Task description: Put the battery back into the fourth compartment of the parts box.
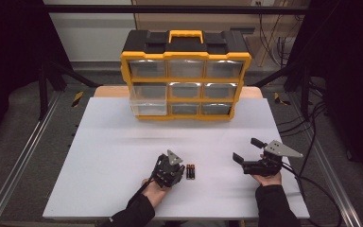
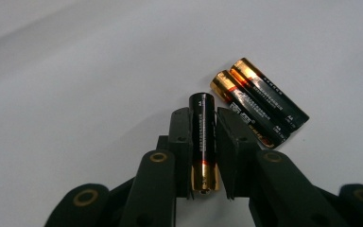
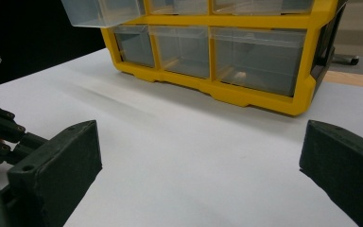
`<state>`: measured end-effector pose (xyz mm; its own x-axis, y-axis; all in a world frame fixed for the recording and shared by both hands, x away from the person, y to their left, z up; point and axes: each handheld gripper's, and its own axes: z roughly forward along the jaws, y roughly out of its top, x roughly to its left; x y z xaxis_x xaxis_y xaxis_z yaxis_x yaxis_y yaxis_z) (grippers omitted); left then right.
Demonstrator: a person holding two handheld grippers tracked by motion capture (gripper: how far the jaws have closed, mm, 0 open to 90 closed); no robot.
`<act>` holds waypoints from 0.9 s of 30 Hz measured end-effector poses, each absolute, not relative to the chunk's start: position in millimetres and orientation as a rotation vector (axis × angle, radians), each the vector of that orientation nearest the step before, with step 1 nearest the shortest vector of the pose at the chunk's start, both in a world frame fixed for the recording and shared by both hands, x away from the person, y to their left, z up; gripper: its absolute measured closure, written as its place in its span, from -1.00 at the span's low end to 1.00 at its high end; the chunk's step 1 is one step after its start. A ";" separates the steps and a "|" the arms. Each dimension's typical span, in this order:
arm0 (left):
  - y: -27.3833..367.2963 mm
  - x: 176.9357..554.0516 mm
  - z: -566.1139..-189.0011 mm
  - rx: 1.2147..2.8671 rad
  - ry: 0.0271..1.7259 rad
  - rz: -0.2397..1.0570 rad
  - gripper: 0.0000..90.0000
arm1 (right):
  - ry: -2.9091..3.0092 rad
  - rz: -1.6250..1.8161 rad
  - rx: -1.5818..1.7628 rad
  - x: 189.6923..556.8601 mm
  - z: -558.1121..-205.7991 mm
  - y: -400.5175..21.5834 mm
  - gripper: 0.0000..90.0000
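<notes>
My left gripper (image 2: 203,116) is shut on a black and gold AA battery (image 2: 203,146), which lies lengthwise between the jaws with its gold end toward the camera. Just right of it, two more batteries (image 2: 260,101) lie side by side on the white table. In the high view the left gripper (image 1: 177,170) sits close to the left of that pair of batteries (image 1: 190,171), near the table's front. My right gripper (image 1: 248,150) rests to the right with its jaws wide open and nothing between them (image 3: 198,179).
A yellow and black drawer organizer (image 1: 185,75) with clear drawers stands at the table's far edge. Its left middle drawer (image 1: 147,99) is pulled out. The white table (image 1: 123,156) lies bare between the organizer and the grippers. Cables trail off the right side.
</notes>
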<state>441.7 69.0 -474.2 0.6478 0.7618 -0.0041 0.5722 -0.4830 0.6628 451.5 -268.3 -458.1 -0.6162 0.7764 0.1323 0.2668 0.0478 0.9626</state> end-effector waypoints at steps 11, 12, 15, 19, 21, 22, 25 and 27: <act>78.1 445.2 -466.7 2.189 1.014 0.354 0.69 | 1.906 1.598 1.044 451.7 -458.3 -268.2 -0.99; 80.0 445.6 -463.6 2.181 1.007 0.347 0.69 | 1.907 1.599 1.045 451.6 -458.3 -268.1 -0.99; 84.0 445.6 -456.6 2.160 0.996 0.344 0.69 | 1.911 1.597 1.043 451.6 -458.3 -268.2 -0.99; 90.7 445.9 -446.0 2.134 0.982 0.343 0.69 | 1.907 1.599 1.043 451.6 -458.2 -268.3 -0.99; 94.6 446.1 -440.6 2.121 0.976 0.346 0.69 | 1.907 1.600 1.043 451.5 -458.1 -268.4 -0.99; 97.2 446.4 -437.3 2.110 0.973 0.347 0.69 | 1.907 1.601 1.044 451.5 -458.0 -268.4 -0.99; 103.2 446.9 -429.9 2.099 0.970 0.364 0.69 | 1.907 1.597 1.043 451.6 -458.1 -268.4 -0.99; 107.7 447.6 -424.8 2.083 0.970 0.367 0.69 | 1.908 1.597 1.040 451.6 -458.0 -268.6 -0.99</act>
<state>447.6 107.7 -424.8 0.6650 0.7440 -0.0652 0.5144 -0.3930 0.7622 451.6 -268.6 -458.0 -0.6195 0.7741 0.1303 0.2645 0.0496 0.9631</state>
